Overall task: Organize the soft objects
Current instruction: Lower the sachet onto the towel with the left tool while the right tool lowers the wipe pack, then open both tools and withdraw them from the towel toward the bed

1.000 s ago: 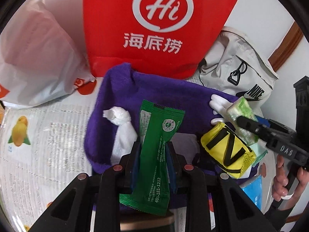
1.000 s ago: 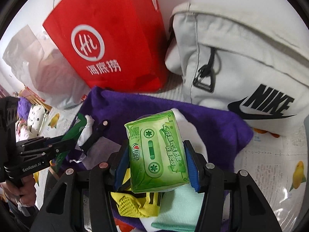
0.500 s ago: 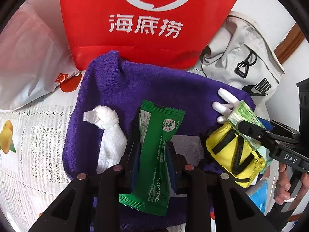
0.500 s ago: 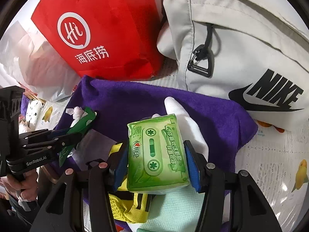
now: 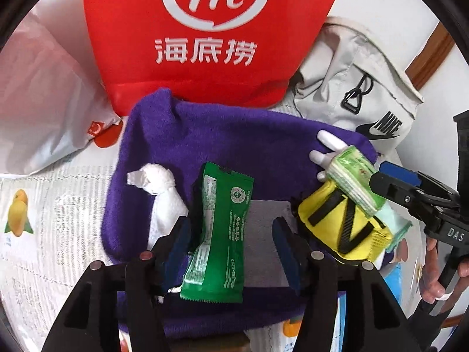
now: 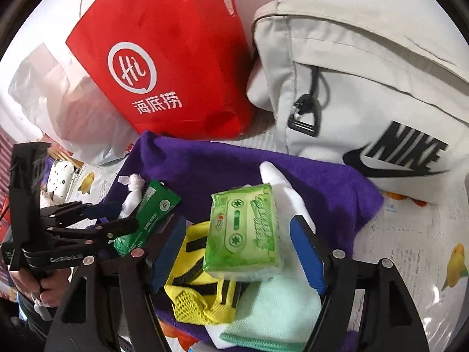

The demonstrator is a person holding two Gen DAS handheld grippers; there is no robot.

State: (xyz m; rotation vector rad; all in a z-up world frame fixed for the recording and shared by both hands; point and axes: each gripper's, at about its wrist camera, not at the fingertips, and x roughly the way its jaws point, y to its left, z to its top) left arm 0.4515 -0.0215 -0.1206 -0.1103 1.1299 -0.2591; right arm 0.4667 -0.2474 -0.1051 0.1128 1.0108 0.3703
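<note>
With both just opening, left claw (image 5: pixel 231 231) slack around green sachet (image 5: pixel 221 228), right claw (image 6: pixel 237 252) around tissue pack (image 6: pixel 244 231).

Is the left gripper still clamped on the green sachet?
No, open. The left gripper's jaws have just been opening; the green sachet is between them with a clear gap to the right pad, lying over the purple towel.

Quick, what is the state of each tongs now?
Left tongs: just opened, pads off the green sachet between them.
Right tongs: just opened, pads off the green tissue pack between them.
</note>
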